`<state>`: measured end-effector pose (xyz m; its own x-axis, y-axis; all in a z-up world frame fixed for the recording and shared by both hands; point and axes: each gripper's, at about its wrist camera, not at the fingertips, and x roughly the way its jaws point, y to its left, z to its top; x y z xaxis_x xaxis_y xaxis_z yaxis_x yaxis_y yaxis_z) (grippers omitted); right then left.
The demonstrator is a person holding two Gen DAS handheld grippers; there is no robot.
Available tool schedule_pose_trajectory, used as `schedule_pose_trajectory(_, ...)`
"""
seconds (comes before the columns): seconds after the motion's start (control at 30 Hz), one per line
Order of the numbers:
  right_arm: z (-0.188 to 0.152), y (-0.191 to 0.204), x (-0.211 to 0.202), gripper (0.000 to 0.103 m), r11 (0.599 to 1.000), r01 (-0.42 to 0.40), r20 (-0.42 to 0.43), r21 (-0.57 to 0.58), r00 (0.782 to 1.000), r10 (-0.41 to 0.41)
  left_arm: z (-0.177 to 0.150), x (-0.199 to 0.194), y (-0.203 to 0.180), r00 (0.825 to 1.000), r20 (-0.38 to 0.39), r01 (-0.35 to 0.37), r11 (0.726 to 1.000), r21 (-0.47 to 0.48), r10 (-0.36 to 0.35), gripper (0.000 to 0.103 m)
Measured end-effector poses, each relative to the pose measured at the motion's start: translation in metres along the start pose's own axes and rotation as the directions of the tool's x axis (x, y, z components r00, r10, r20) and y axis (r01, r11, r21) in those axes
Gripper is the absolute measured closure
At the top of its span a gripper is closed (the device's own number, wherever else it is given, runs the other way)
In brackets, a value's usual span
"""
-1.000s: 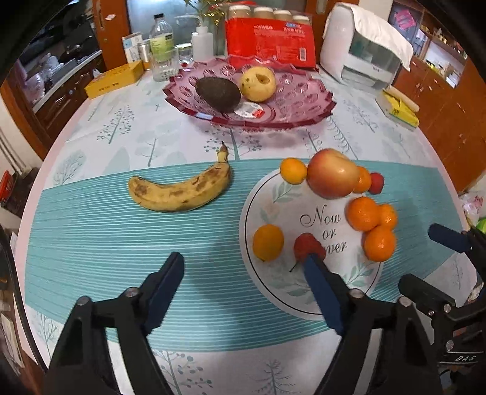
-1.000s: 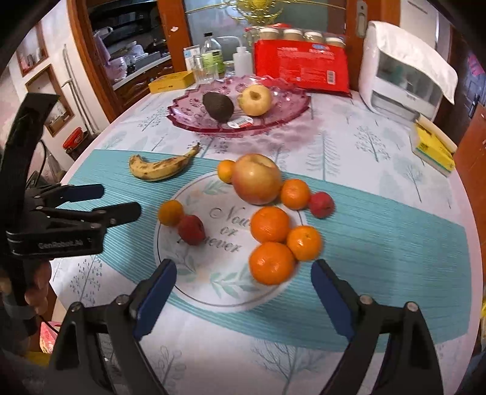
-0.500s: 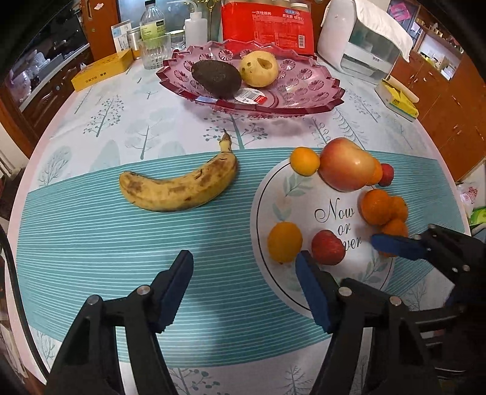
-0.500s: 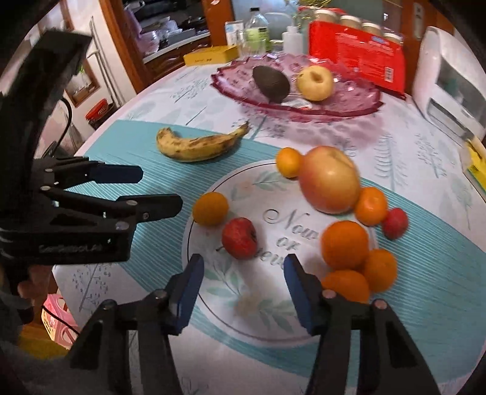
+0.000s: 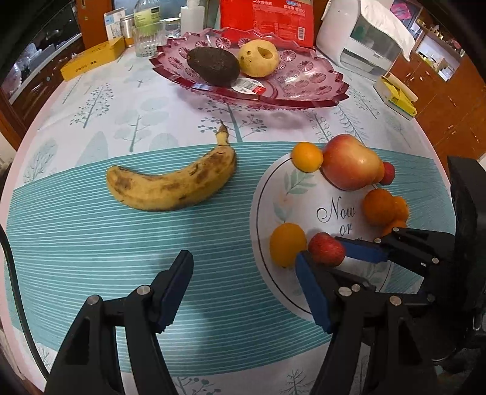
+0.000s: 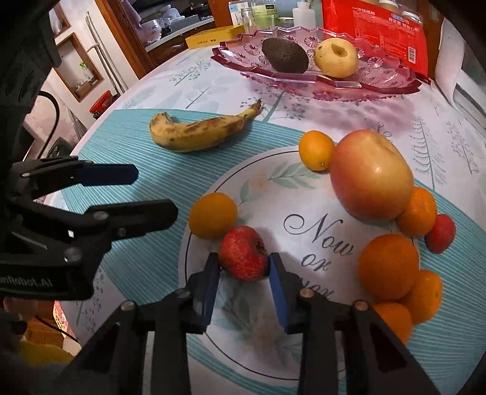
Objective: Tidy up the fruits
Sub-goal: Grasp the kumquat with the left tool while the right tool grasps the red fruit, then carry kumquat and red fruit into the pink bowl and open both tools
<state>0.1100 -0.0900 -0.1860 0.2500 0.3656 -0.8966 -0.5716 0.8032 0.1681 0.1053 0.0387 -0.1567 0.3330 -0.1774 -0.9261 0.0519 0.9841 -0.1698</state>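
A small red fruit (image 6: pixel 243 256) lies on the white round patch (image 6: pixel 273 194) of the tablecloth, and my right gripper (image 6: pixel 243 261) is shut on it, blue pads pressing both sides. A small orange (image 6: pixel 212 218) touches it on the left. Further right sit a large apple (image 6: pixel 370 176) and a cluster of oranges (image 6: pixel 388 266). A spotted banana (image 5: pixel 176 182) lies on the teal stripes. My left gripper (image 5: pixel 243 256) hangs open over bare cloth in front of the banana, nothing between its fingers. In the left wrist view the red fruit (image 5: pixel 325 249) shows beside the right gripper's pad (image 5: pixel 361 250).
A pink glass dish (image 5: pixel 303 88) at the back holds a dark avocado (image 5: pixel 212 65) and a yellow fruit (image 5: pixel 258 57). Behind it stand a red packet (image 5: pixel 267 15), a glass, bottles and a yellow box (image 5: pixel 91 59). A white appliance (image 5: pixel 364 39) is at the back right.
My right gripper came down towards the round patch and its jaws closed onto the small red fruit. The left gripper edged forward and lower, its jaws a little narrower.
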Motion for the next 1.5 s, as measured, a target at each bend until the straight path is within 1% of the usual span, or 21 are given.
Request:
schedule_pose_trajectory(0.1, -0.001, -0.001, -0.007, 0.071, 1.0, 0.016, 0.02, -0.008, 1.0, -0.016, 0.003, 0.006, -0.005, 1.0, -0.011, 0.01, 1.0, 0.01, -0.01, 0.034)
schedule_pose_trajectory(0.23, 0.0, -0.007, -0.023, 0.071, 0.999, 0.046, 0.059, 0.011, 0.997, -0.047, 0.007, 0.014, -0.011, 0.999, -0.03, 0.034, 0.999, 0.021, -0.033, 0.036)
schedule_pose_trajectory(0.3, -0.001, -0.01, -0.028, 0.071, 0.998, 0.061, 0.067, 0.015, 0.996, -0.062, 0.01, 0.016, -0.014, 0.998, -0.033, 0.056, 0.998, 0.02, -0.055, 0.042)
schedule_pose_trajectory(0.4, -0.002, -0.017, -0.035, 0.071, 0.997, 0.074, 0.083, 0.028, 0.994, -0.076, 0.013, 0.023, -0.021, 0.997, -0.051, 0.061, 0.997, 0.038, -0.059, 0.048)
schedule_pose_trajectory(0.43, -0.002, -0.019, -0.038, 0.071, 0.996, 0.081, 0.089, 0.032, 0.992, -0.084, 0.013, 0.025, -0.023, 0.996, -0.057, 0.064, 0.997, 0.042, -0.062, 0.053)
schedule_pose_trajectory(0.53, -0.002, -0.024, -0.043, 0.071, 0.995, 0.086, 0.102, 0.049, 0.991, -0.09, 0.013, 0.031, -0.028, 0.995, -0.074, 0.07, 0.996, 0.051, -0.067, 0.054)
schedule_pose_trajectory(0.6, -0.003, -0.027, -0.048, 0.071, 0.995, 0.083, 0.111, 0.058, 0.99, -0.089, 0.013, 0.035, -0.03, 0.994, -0.083, 0.071, 0.996, 0.051, -0.066, 0.061)
schedule_pose_trajectory(0.67, -0.002, -0.027, -0.049, 0.071, 0.994, 0.086, 0.118, 0.06, 0.989, -0.093, 0.013, 0.041, -0.033, 0.993, -0.1, 0.069, 0.996, 0.048, -0.064, 0.07)
schedule_pose_trajectory(0.7, -0.002, -0.027, -0.05, 0.071, 0.994, 0.086, 0.12, 0.062, 0.988, -0.093, 0.012, 0.044, -0.034, 0.993, -0.105, 0.065, 0.997, 0.044, -0.06, 0.072)
schedule_pose_trajectory(0.8, -0.003, -0.028, -0.053, 0.071, 0.994, 0.087, 0.125, 0.067, 0.988, -0.095, 0.012, 0.045, -0.037, 0.995, -0.093, 0.051, 0.998, 0.043, -0.047, 0.074)
schedule_pose_trajectory(0.9, -0.006, -0.028, -0.057, 0.071, 0.994, 0.086, 0.132, 0.071, 0.987, -0.095, 0.013, 0.046, -0.038, 0.995, -0.09, 0.051, 0.998, 0.03, -0.049, 0.075)
schedule_pose_trajectory(1.0, -0.008, -0.026, -0.062, 0.071, 0.994, 0.089, 0.141, 0.067, 0.985, -0.098, 0.01, 0.042, -0.037, 0.996, -0.087, 0.034, 0.999, 0.033, -0.031, 0.076)
schedule_pose_trajectory(1.13, -0.008, -0.024, -0.074, 0.071, 0.994, 0.085, 0.159, 0.066, 0.983, -0.095, 0.011, 0.025, -0.039, 0.998, -0.061, 0.02, 0.999, 0.026, -0.019, 0.076)
schedule_pose_trajectory(1.2, -0.008, -0.022, -0.082, 0.071, 0.995, 0.08, 0.171, 0.067, 0.981, -0.09, 0.013, 0.011, -0.039, 0.999, -0.036, 0.012, 1.0, 0.022, -0.011, 0.076)
schedule_pose_trajectory(1.37, 0.002, -0.015, -0.111, 0.071, 0.996, 0.053, 0.214, 0.066, 0.975, -0.066, 0.025, -0.042, -0.041, 0.998, 0.061, -0.017, 1.0, 0.02, 0.016, 0.076)
schedule_pose_trajectory(1.43, 0.01, -0.012, -0.126, 0.071, 0.997, 0.048, 0.236, 0.058, 0.97, -0.061, 0.034, -0.068, -0.038, 0.994, 0.105, -0.024, 1.0, 0.015, 0.023, 0.076)
schedule_pose_trajectory(1.5, 0.019, -0.009, -0.139, 0.071, 0.997, 0.053, 0.255, 0.051, 0.965, -0.065, 0.042, -0.088, -0.035, 0.989, 0.143, -0.051, 0.999, 0.013, 0.049, 0.076)
